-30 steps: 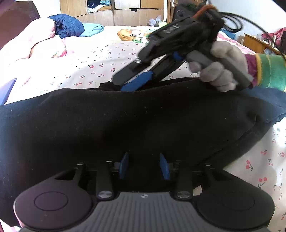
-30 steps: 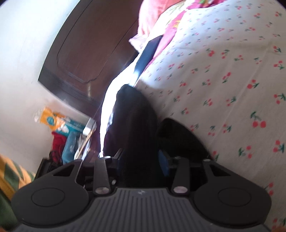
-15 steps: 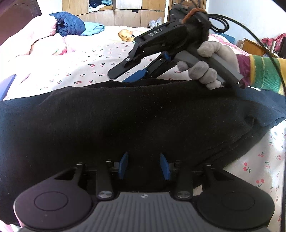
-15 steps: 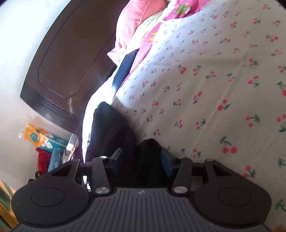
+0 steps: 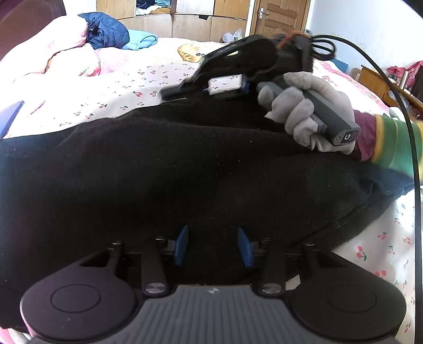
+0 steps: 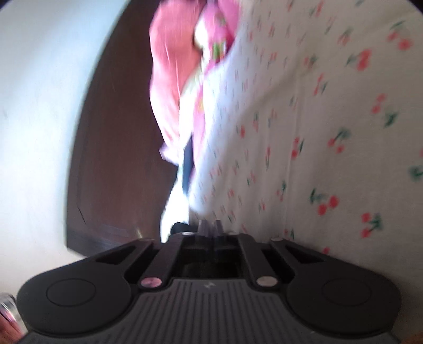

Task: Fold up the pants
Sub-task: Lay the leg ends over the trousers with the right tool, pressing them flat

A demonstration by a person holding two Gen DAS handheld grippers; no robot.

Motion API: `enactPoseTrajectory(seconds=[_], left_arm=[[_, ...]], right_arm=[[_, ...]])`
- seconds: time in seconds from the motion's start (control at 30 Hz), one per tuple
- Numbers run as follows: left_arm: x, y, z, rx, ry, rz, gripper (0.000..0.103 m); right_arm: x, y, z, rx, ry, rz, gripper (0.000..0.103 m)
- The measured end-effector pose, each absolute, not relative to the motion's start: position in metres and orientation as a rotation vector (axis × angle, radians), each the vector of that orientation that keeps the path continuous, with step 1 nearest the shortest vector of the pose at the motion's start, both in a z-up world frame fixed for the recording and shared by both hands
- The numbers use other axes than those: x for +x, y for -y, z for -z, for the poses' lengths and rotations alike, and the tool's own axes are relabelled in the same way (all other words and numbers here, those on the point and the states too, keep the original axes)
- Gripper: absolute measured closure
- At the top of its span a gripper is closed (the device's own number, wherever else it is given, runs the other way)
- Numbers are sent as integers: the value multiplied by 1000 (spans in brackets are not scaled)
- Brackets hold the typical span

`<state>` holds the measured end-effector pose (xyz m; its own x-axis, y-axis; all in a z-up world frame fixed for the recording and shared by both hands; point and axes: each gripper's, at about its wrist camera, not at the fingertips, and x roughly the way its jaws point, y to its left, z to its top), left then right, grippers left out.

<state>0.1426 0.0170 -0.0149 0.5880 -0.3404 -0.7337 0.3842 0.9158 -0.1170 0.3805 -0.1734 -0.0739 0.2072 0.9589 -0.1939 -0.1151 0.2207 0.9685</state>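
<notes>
Black pants (image 5: 185,164) lie spread across the cherry-print bed sheet (image 5: 127,87). My left gripper (image 5: 212,246) sits at their near edge, its blue pads (image 5: 181,244) closed on a thick fold of the black cloth. A gloved hand (image 5: 304,111) holds my right gripper (image 5: 169,93) just above the pants' far edge, pointing left. In the blurred right wrist view the right gripper (image 6: 210,225) is shut with nothing between its fingers. Only a dark scrap of the pants (image 6: 178,227) shows beside them.
A pink quilt (image 5: 60,58) and a blue jacket (image 5: 105,31) lie at the far left of the bed. Wooden cupboards (image 5: 185,16) stand behind. A black cable (image 5: 396,92) runs down the right side. The dark headboard (image 6: 111,158) is left of the sheet (image 6: 317,105).
The right gripper let go of the black cloth it held between its fingers, shut, rolled and dropped lower over the pants' far edge. The left gripper has stayed put on its fold.
</notes>
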Motion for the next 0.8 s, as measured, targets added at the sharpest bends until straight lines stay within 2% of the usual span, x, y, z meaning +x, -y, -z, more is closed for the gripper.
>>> enactPoseTrajectory(seconds=[0.1,0.23,0.3,0.37,0.43,0.63,0.73,0.8], left_arm=[[144,-17,16,62,-843,420,48],[143,-15,15,74,-842,416,47],[141,-13,15,79,-842,416,45],[140,-11,15,80,-841,419,43],[140,-12,15,75,-837,420,43],[146,-18,16,33,-844,426,43],[147,-18,17,43,-845,425,42],[147,-17,18,50,-843,425,42]], right_arm=[[382,184,70,1007,-974,-857,102],[384,180,67,997,-1021,-879,98],[379,168,54,916,-1070,-920,88],[375,157,43,807,-1095,-928,64],[375,153,41,737,-1142,-940,60],[389,137,45,579,-1256,-992,63],[386,120,44,501,-1306,-1059,88],[379,110,42,421,-1315,-1057,93]])
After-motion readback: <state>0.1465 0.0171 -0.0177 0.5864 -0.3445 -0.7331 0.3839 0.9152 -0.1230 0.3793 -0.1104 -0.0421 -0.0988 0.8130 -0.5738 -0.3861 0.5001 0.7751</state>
